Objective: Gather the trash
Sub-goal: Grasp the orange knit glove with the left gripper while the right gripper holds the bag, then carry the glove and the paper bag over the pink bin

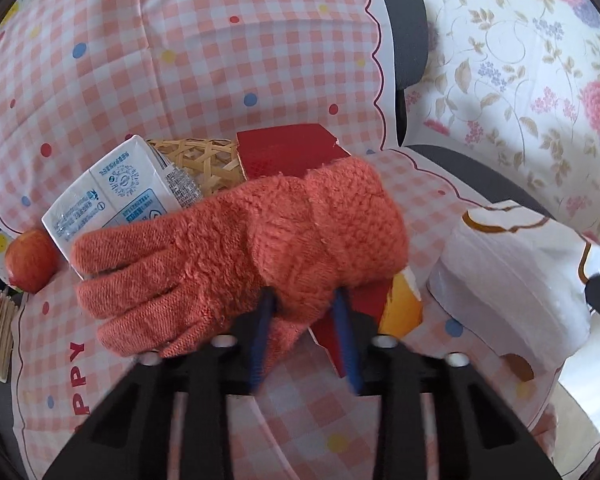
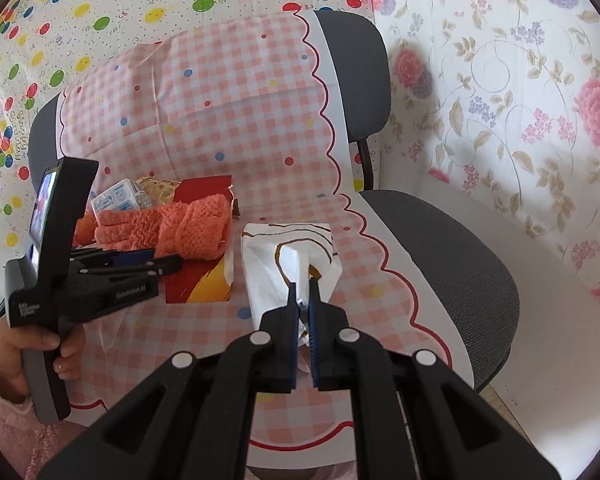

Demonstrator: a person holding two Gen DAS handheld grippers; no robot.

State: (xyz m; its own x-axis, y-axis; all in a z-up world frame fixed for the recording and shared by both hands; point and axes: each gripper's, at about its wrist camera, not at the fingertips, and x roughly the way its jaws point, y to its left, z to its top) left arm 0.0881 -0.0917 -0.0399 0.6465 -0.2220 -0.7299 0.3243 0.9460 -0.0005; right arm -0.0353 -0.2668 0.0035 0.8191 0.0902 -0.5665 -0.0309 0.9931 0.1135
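I am watching the left gripper (image 1: 304, 304) clamping the cuff of the orange glove (image 1: 240, 256), which is lying across the red box (image 1: 288, 152). The right gripper (image 2: 303, 294) is pinching the white bag (image 2: 288, 256) on the checkered chair cover (image 2: 228, 120).

Chair seat crowded on left half: orange glove (image 1: 240, 248) lies across red carton (image 1: 288, 152), milk box (image 1: 112, 196) and wicker basket (image 1: 196, 160) packed behind at 11 o'clock, apple (image 1: 30, 256) at 9. White paper bag (image 2: 288, 256) fills centre. Narrow checkered strip between bag and carton passable. Bare grey seat (image 2: 452, 248) at 3 o'clock open. Backrest (image 2: 356, 76) blocks 12. Left gripper (image 2: 168, 264) body obstructs 9 in right wrist view.
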